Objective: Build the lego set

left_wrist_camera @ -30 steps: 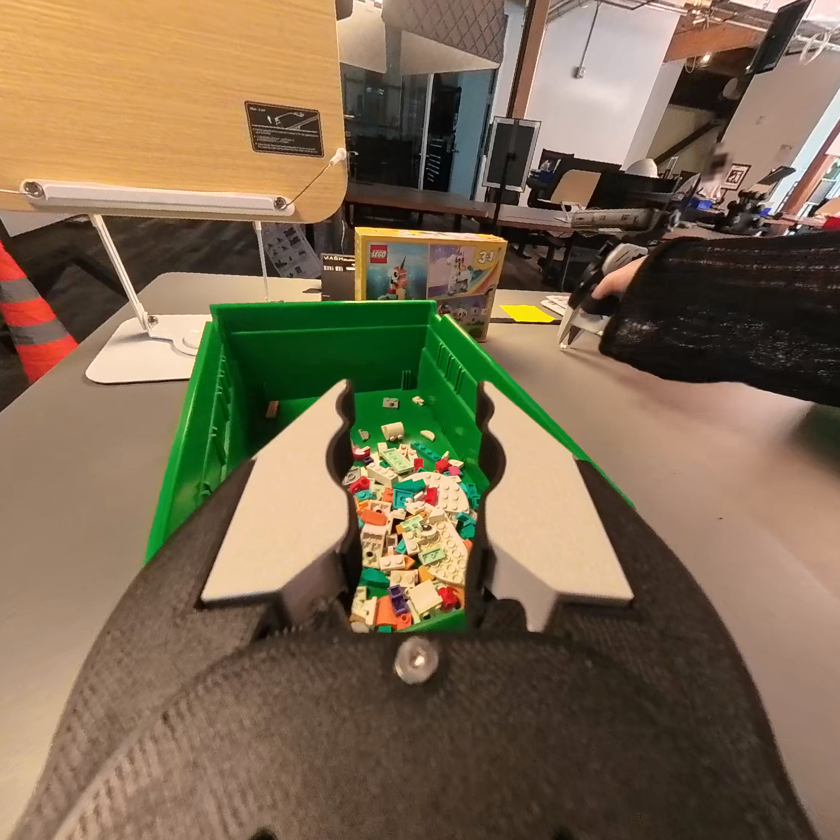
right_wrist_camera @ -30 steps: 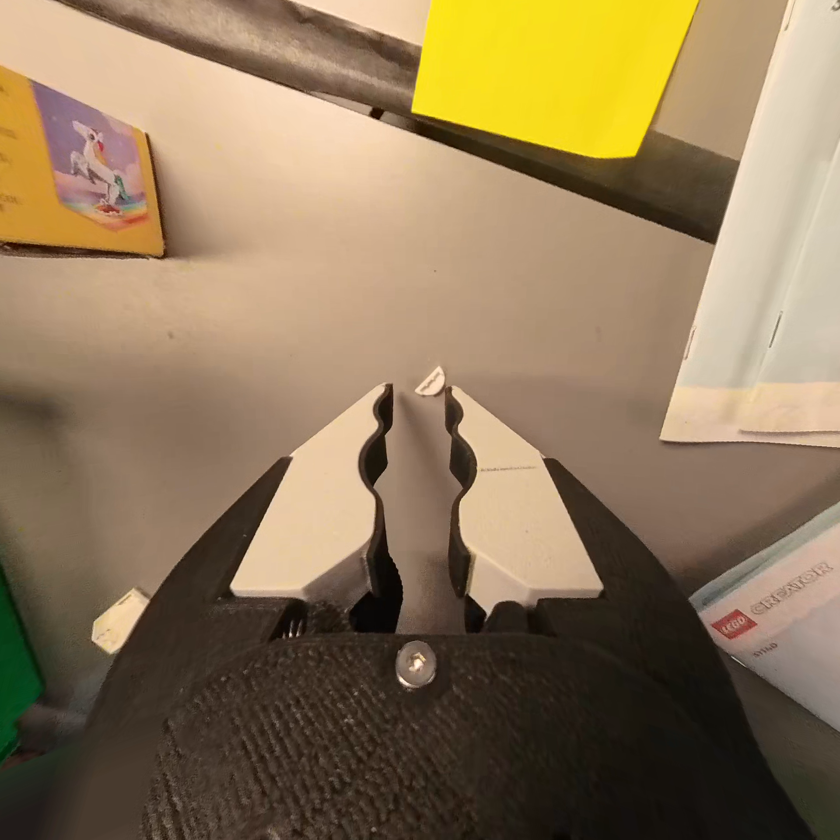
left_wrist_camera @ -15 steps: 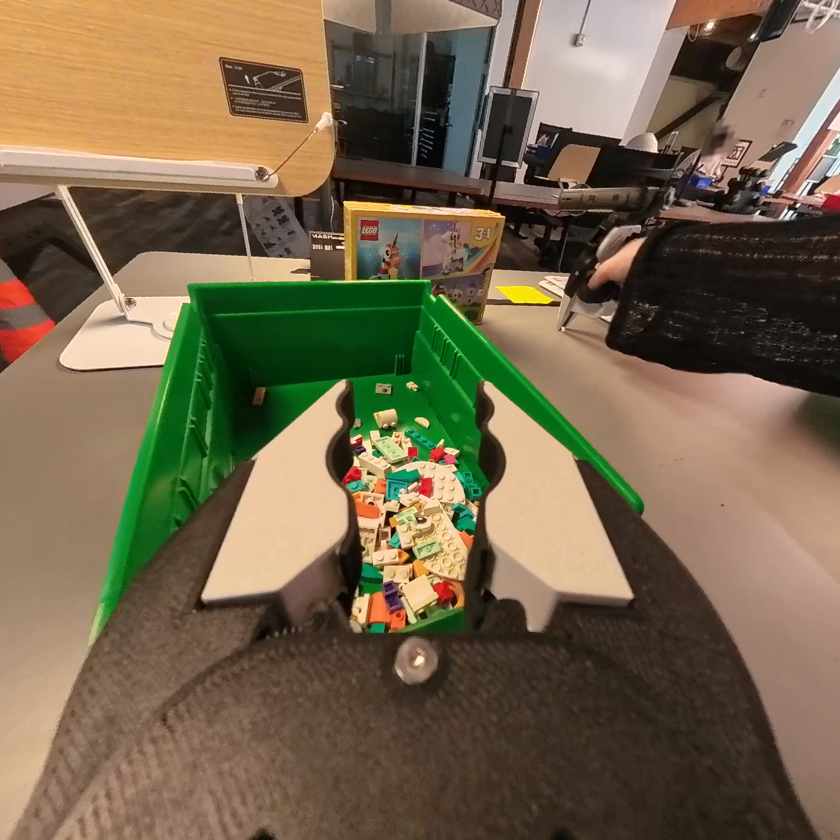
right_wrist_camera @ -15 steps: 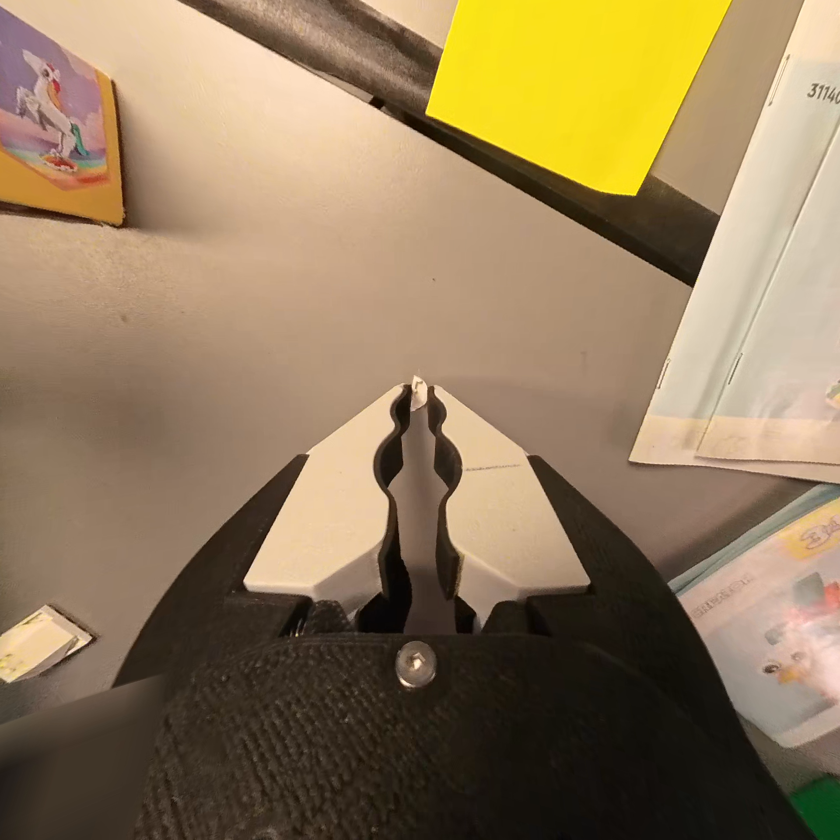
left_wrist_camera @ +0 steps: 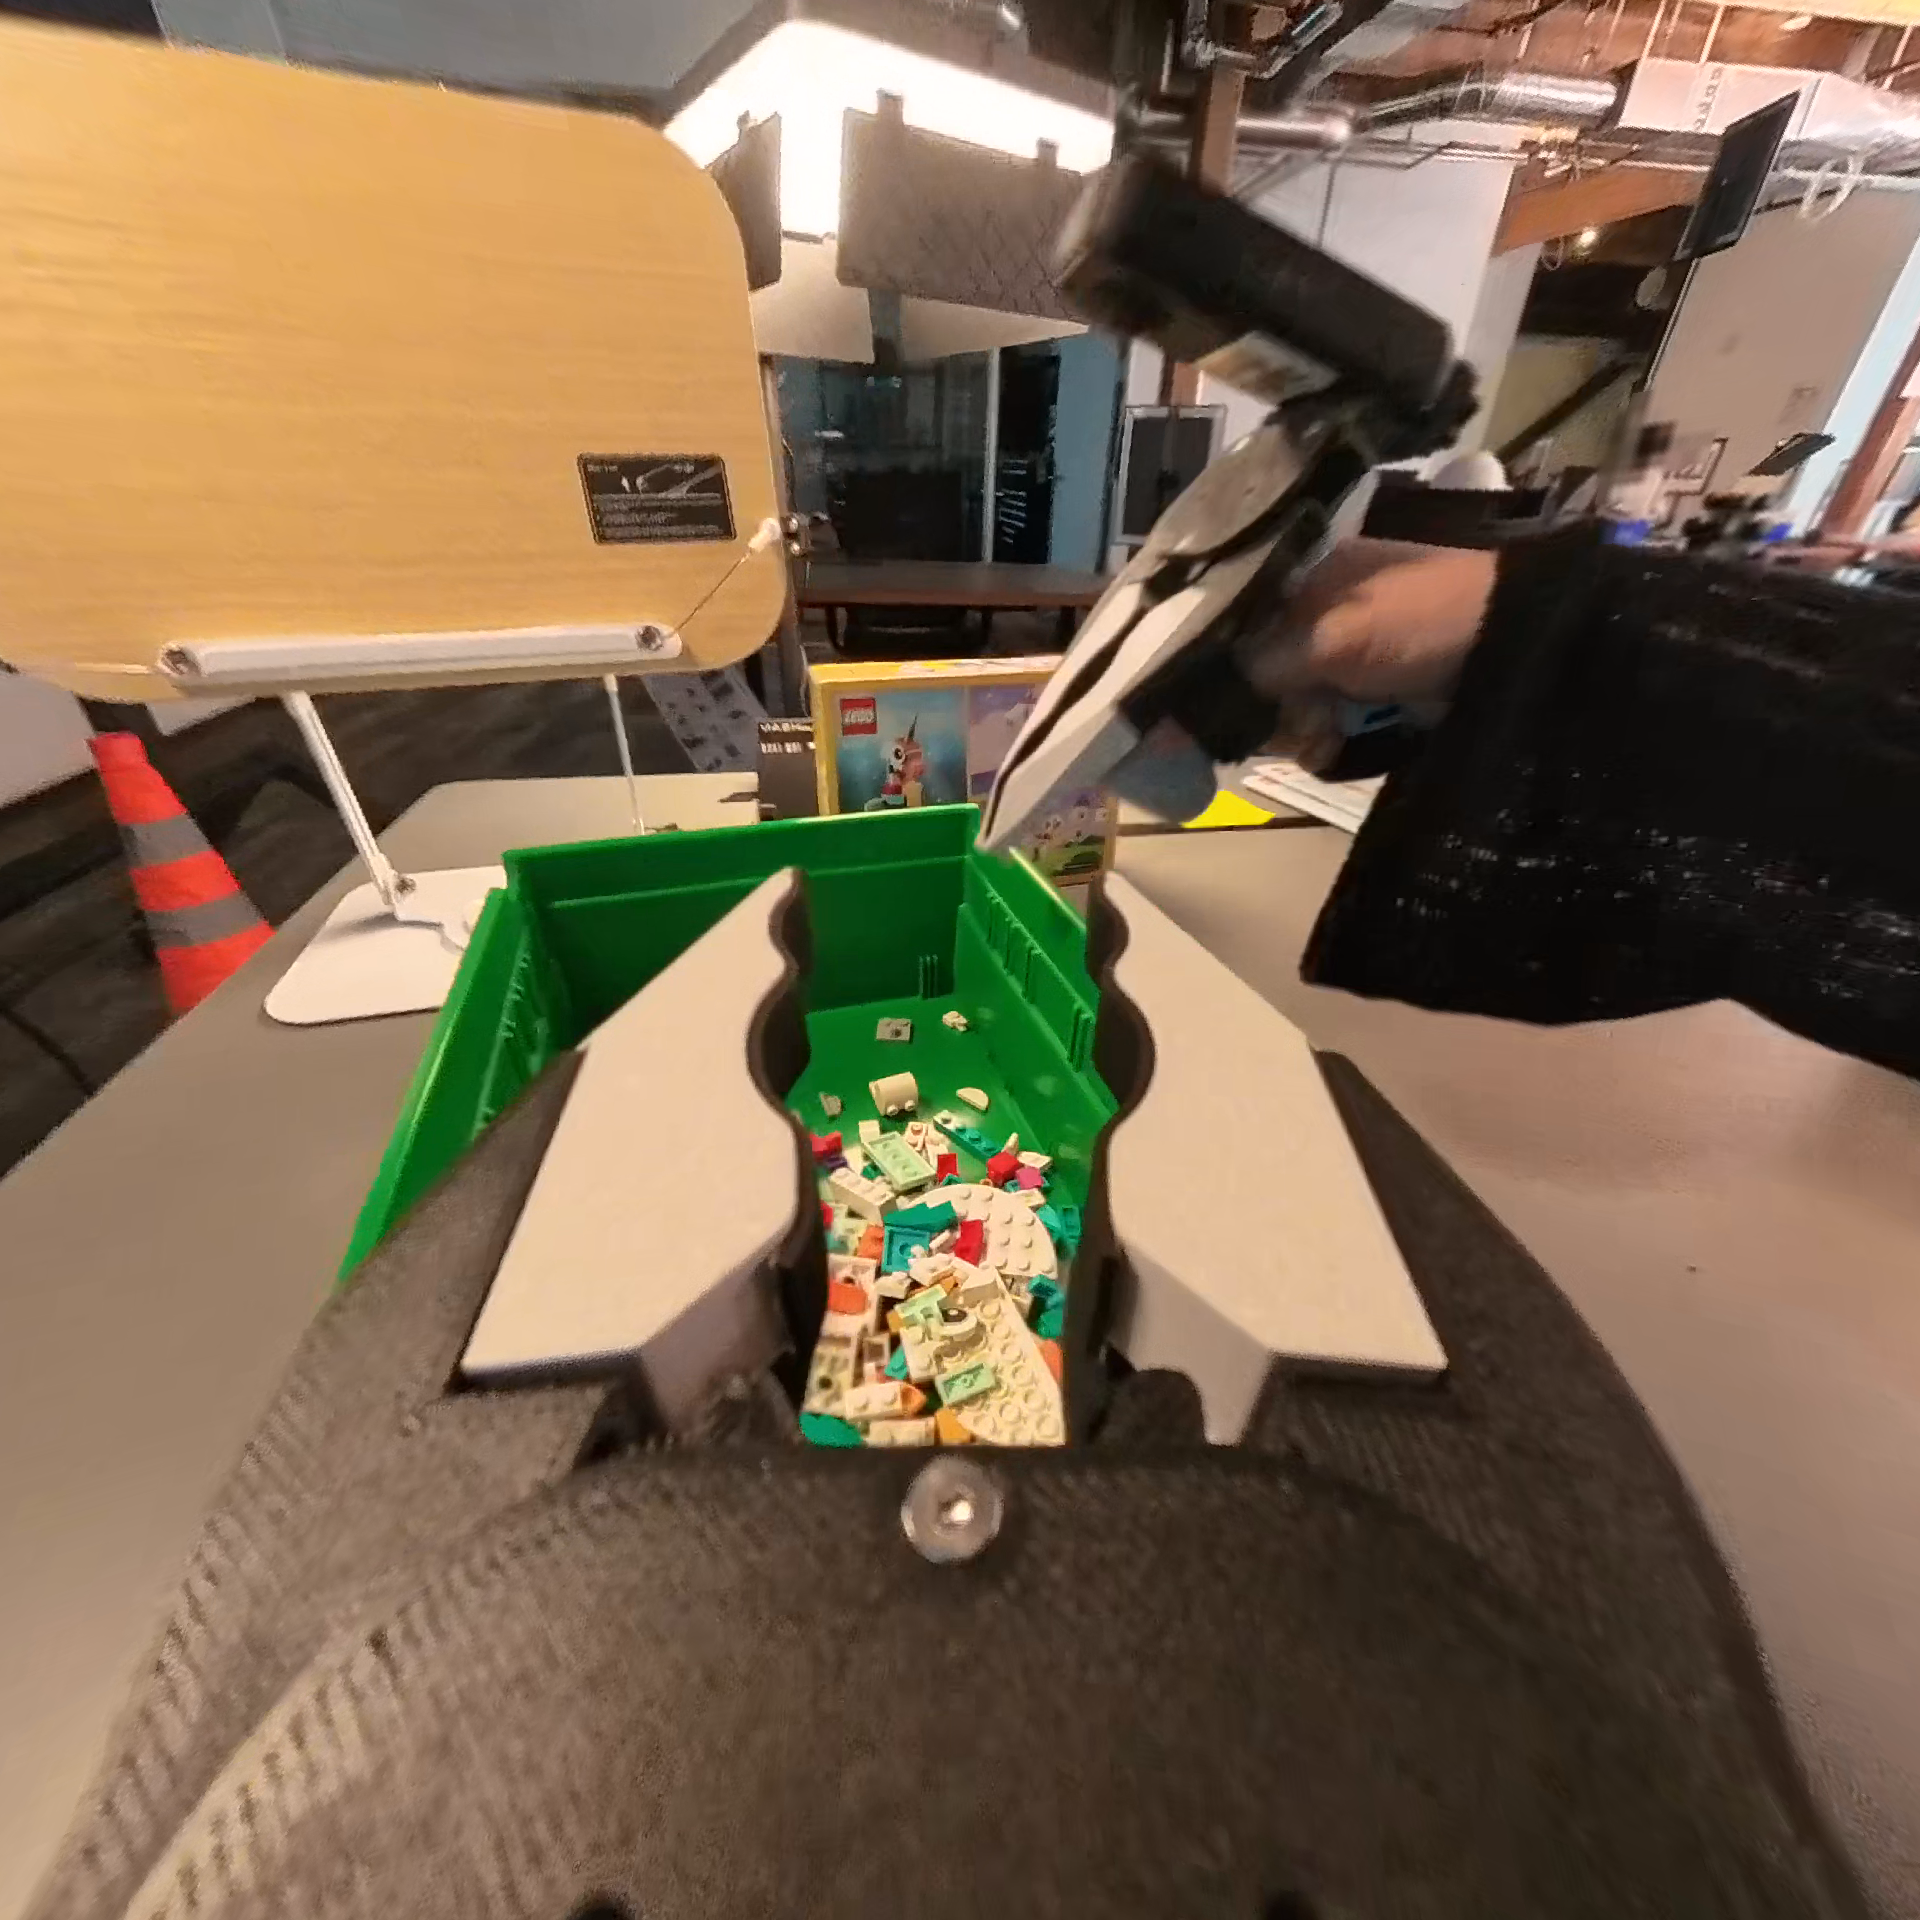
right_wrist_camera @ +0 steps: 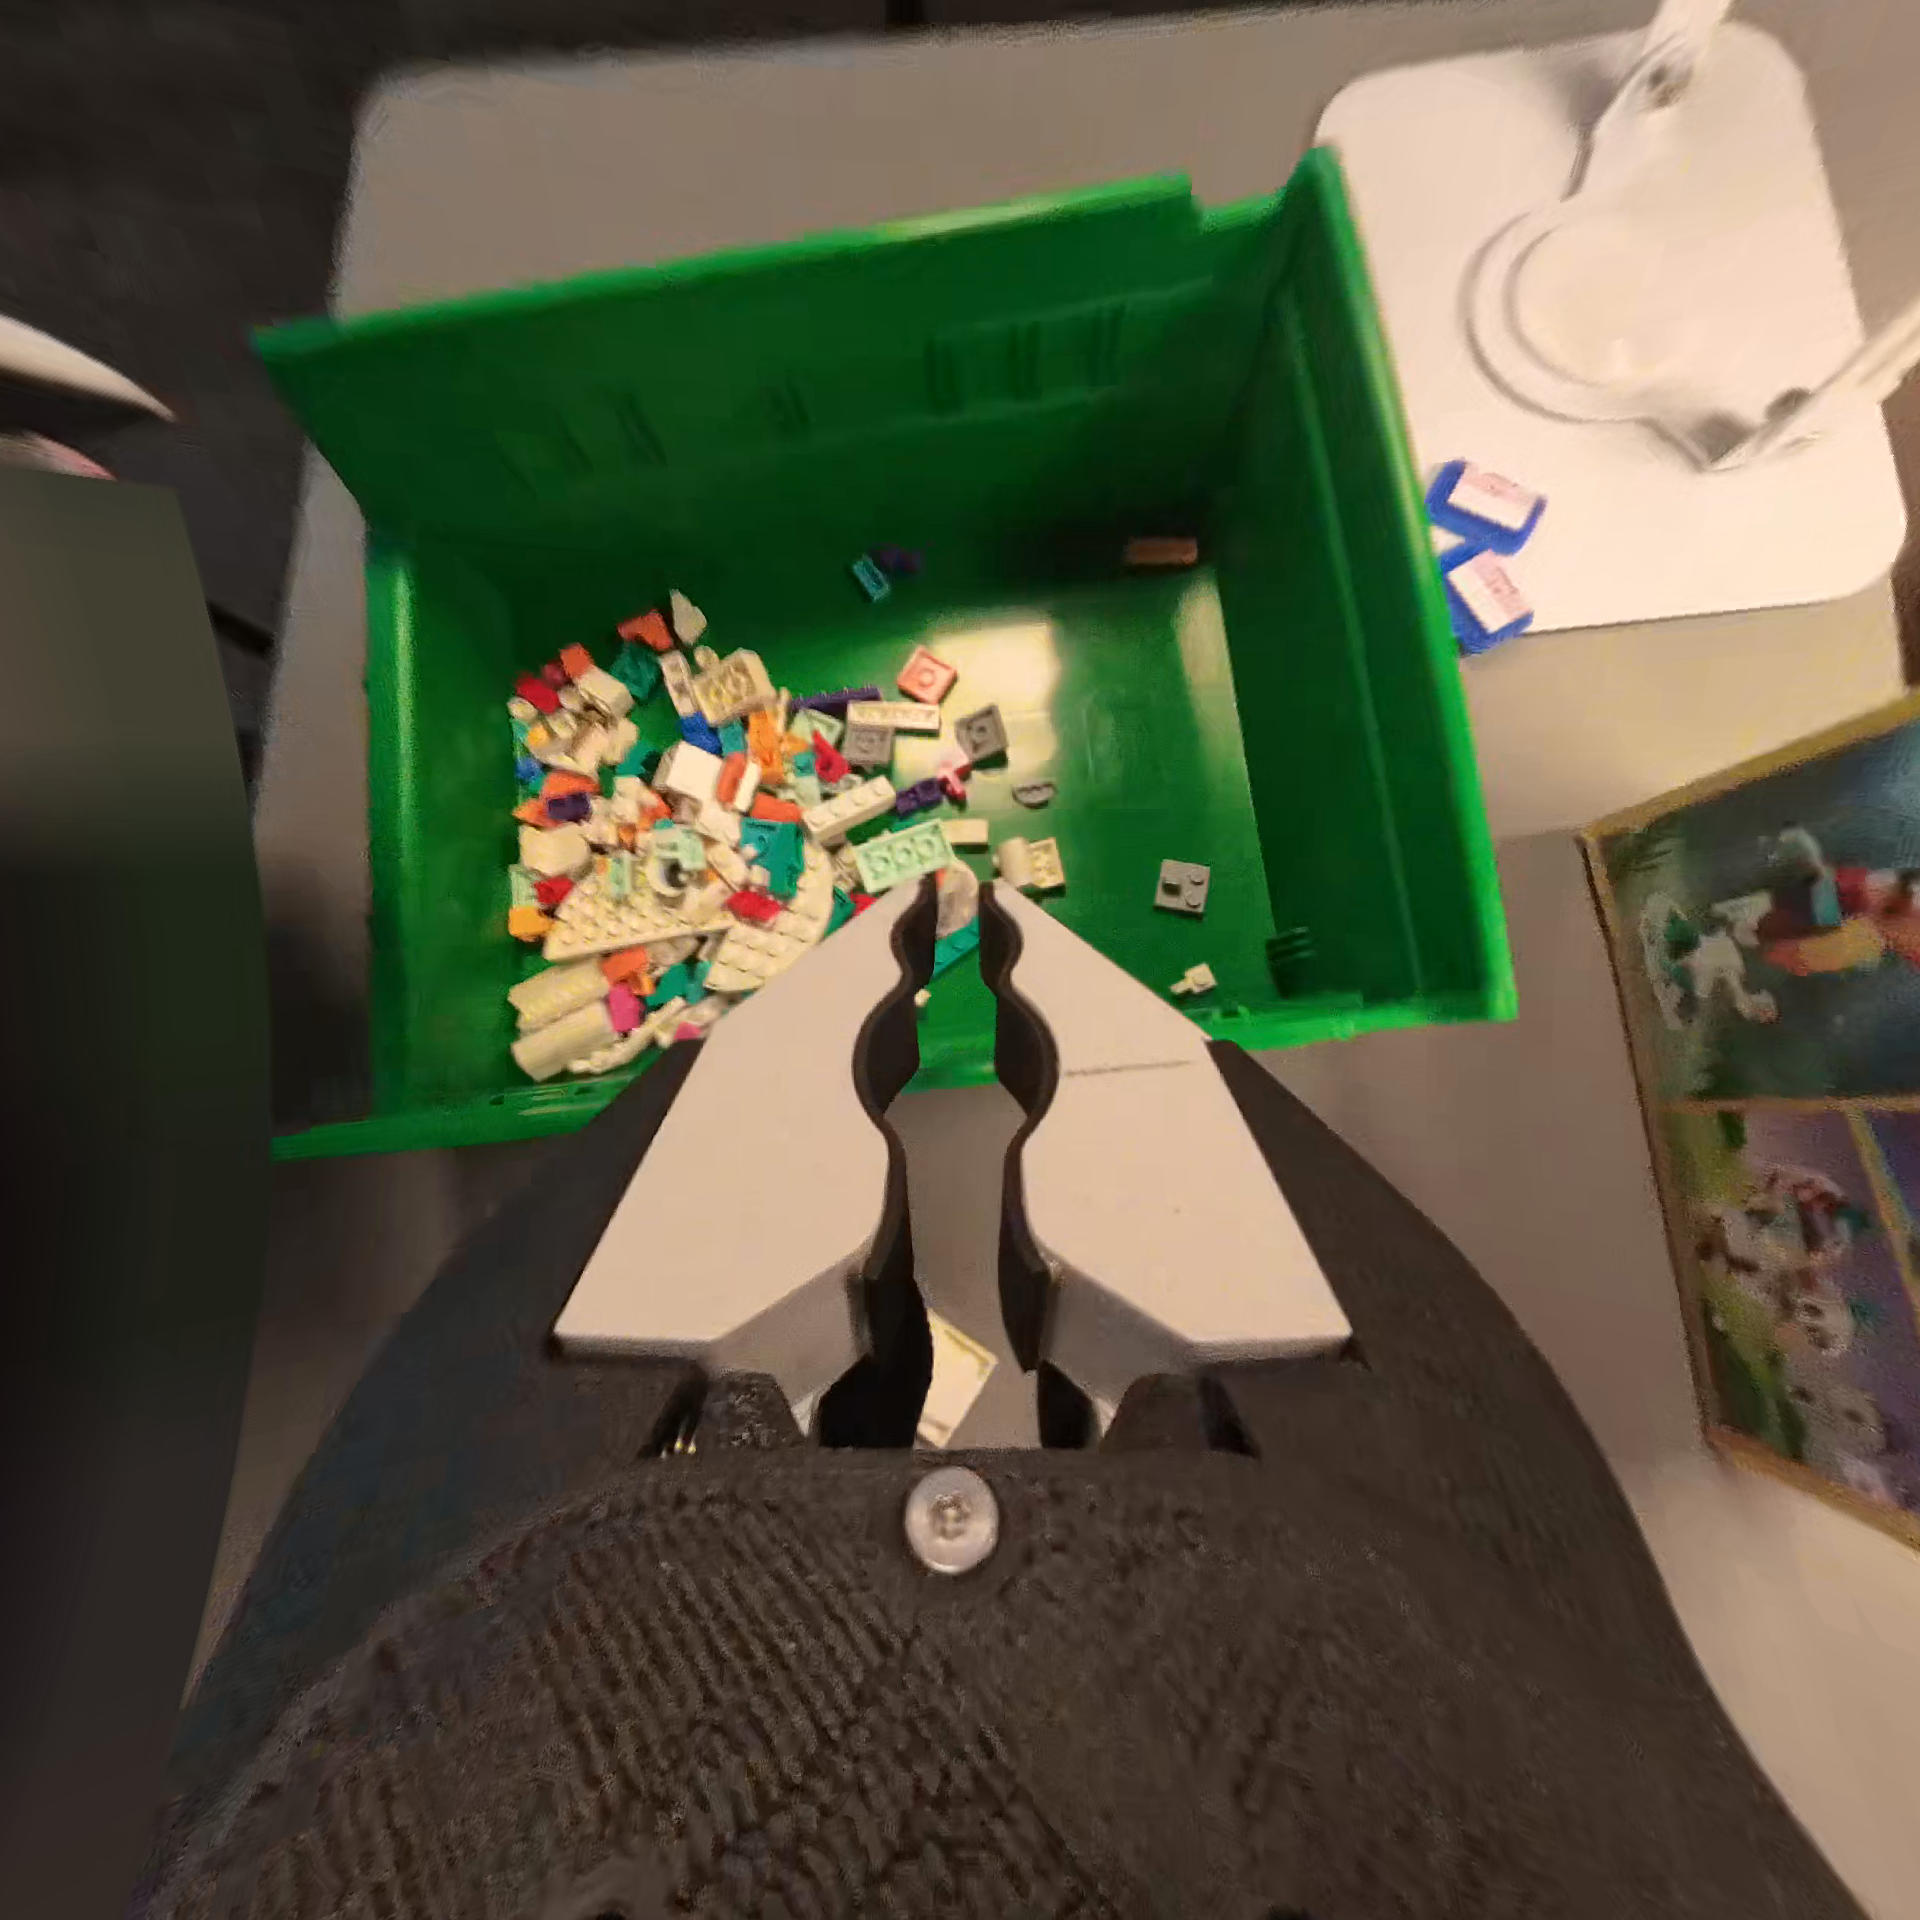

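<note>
Open office, grey table (left_wrist_camera: 1558, 1299). A green bin (right_wrist_camera: 727, 343) sits toward the far edge, with the white stand base (right_wrist_camera: 1662, 312) of a tilted wooden board (left_wrist_camera: 364, 364) at the far-left corner. The picture-printed toy box (right_wrist_camera: 1787, 1039) is just behind the bin.

Left gripper (left_wrist_camera: 940, 894): jaws wide, empty, hanging over the bin's near end.

Right gripper (right_wrist_camera: 951, 894): jaws narrow, above the bin's right wall, tips pointing down inside. A small pale piece (right_wrist_camera: 951, 902) shows between the tips and looks pinched, but it's blurred.

The mixed bricks (right_wrist_camera: 675, 831) are mostly white, teal, orange and red. They're heaped at the bin's near end, with a few strays on the bare floor. A paper scrap (right_wrist_camera: 956, 1382) lies on the table beside the bin.
</note>
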Demonstrator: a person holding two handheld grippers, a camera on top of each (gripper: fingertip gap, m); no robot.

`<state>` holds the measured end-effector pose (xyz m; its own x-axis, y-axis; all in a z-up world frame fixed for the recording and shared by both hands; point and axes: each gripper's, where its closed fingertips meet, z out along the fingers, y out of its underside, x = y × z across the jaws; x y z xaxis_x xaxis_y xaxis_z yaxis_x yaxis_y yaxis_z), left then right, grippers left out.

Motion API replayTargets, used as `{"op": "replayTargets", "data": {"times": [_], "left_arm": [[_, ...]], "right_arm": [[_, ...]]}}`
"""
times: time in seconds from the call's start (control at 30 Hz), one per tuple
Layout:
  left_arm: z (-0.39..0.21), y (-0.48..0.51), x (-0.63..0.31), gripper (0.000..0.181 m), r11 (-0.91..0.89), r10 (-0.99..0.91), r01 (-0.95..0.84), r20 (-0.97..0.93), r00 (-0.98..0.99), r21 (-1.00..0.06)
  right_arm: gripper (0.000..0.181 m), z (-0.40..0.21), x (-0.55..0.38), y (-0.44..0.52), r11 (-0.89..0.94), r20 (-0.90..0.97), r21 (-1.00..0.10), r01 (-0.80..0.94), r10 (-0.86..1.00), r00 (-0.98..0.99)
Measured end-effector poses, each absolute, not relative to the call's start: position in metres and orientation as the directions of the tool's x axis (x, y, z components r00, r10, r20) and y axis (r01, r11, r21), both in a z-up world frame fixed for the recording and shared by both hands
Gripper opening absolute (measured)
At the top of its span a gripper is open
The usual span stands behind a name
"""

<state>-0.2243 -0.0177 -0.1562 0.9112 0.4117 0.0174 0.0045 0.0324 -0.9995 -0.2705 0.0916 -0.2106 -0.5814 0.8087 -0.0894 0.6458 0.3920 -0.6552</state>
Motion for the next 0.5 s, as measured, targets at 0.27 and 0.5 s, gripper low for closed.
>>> {"op": "replayTargets", "data": {"times": [0.27,0.5], "left_arm": [[-0.151,-0.017,-0.218,0.051,0.017,0.438,-0.068,-0.053,0.898,-0.998],[-0.157,-0.011,-0.215,0.052,-0.003,0.423,-0.069,-0.064,0.904,-0.998]], "right_arm": [[0.052,-0.214,-0.270,0.066,0.407,-0.070,-0.702,0.584,0.777,-0.626],[0.069,-0.202,-0.245,0.109,0.349,0.013,-0.770,0.534,0.845,-0.534]]}}
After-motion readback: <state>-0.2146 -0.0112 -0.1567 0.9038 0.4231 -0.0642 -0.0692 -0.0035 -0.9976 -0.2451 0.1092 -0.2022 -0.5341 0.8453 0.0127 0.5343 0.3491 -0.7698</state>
